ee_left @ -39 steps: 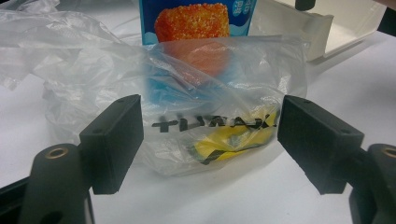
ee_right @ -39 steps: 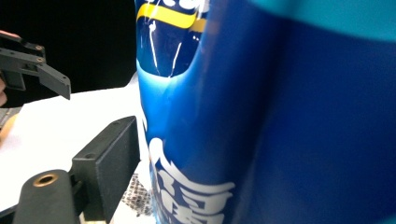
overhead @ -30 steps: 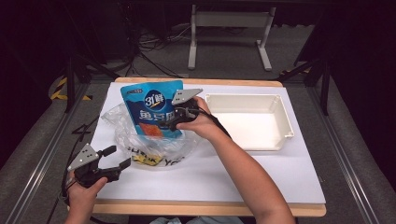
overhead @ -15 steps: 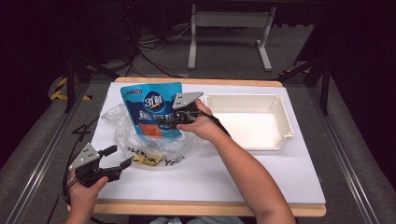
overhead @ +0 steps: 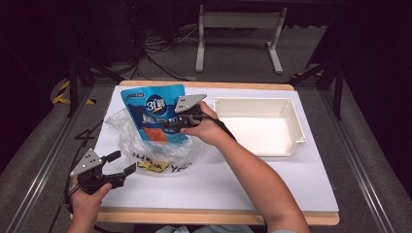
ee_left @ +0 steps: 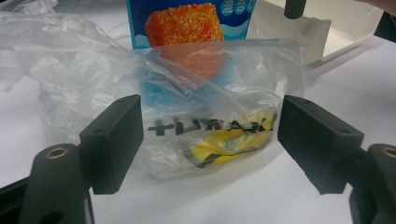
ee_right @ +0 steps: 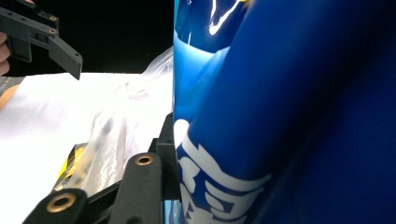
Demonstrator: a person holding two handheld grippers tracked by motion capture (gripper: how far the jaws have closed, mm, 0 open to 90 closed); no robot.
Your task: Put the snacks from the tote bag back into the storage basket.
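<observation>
Standing half inside clear plastic bag (overhead: 160, 150), glossy blue snack pouch (overhead: 158, 114), orange print

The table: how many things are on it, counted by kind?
Blue snack pouch: 1
Clear plastic bag: 1
Yellow packet inside the bag: 1
White tray: 1
Total: 4

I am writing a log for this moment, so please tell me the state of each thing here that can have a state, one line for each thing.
Blue snack pouch: gripped by the right gripper, lower part inside the plastic bag.
Plastic bag: open, crumpled, lying on the table.
White tray: empty.
Right gripper: shut on the pouch.
Left gripper: open, holding nothing, apart from the bag.
</observation>
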